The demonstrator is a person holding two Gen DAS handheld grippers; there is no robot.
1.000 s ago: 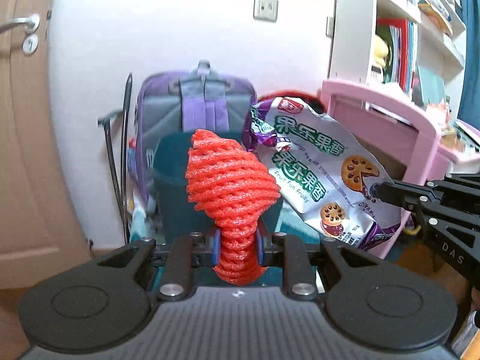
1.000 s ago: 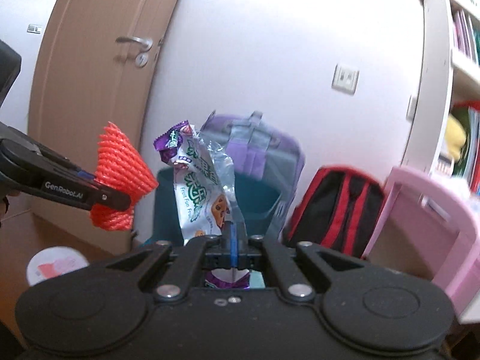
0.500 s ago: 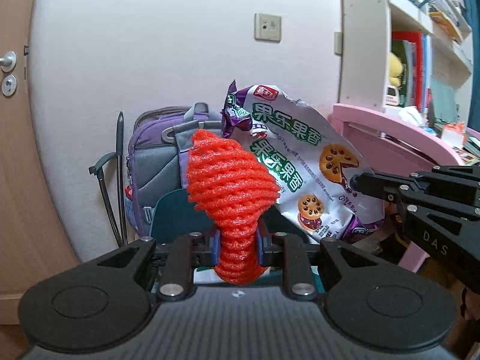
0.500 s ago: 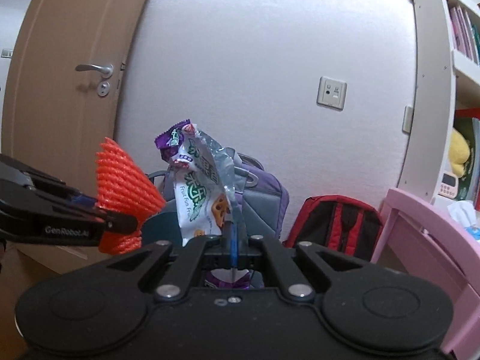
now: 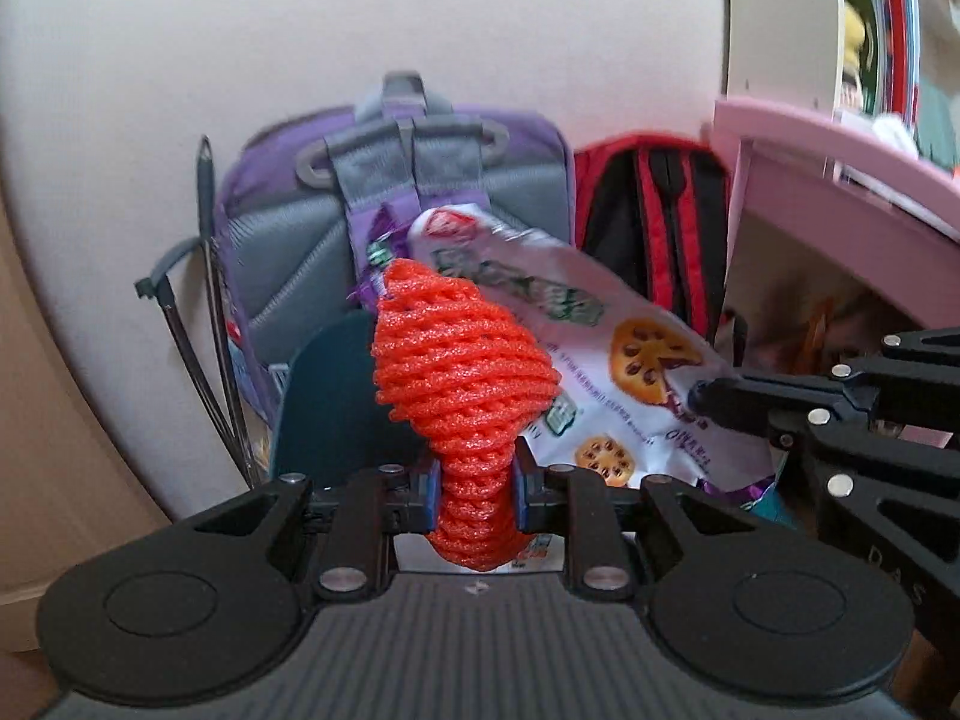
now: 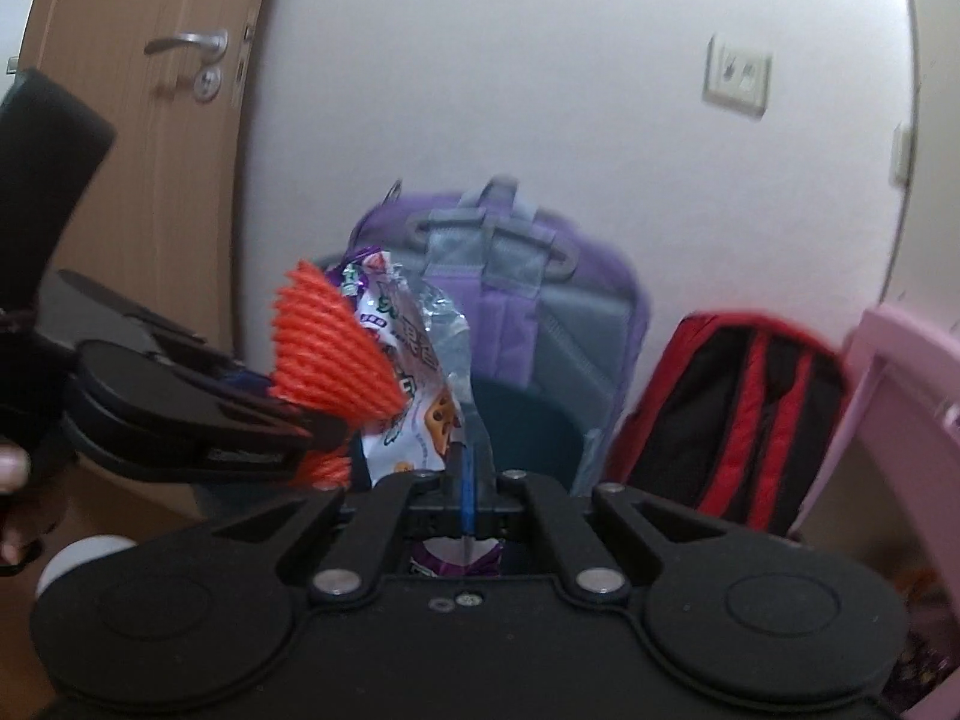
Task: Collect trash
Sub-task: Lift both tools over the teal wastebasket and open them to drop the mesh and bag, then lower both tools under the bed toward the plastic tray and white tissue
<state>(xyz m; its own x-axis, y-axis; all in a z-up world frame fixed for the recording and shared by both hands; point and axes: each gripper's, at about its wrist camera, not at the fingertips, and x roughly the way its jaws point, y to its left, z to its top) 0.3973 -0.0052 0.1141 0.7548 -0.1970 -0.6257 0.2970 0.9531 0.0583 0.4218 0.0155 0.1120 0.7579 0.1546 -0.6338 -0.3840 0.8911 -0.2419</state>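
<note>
Left wrist view: the left tongs pinch the narrow waist of an orange foam fruit net, whose wider end flares above the blue pads. To the right, the right tongs come in from the side, pressed together on a corner of a white and purple snack wrapper printed with round biscuits. Both pieces of trash hang in the air in front of a dark teal bin; whether they are over its mouth is hard to judge, as the frame is blurred.

Behind the bin a purple and grey backpack leans against a white wall, with a red and black backpack just beside it. A thin black folded stand rests against the wall to the left. A pink surface juts in at the right, under a white bookshelf with books.

In the right wrist view the wrapper rises from the closed right tongs, touching the net held by the left tongs. A wooden door with a metal handle stands at left, and a wall socket sits high on the wall.
</note>
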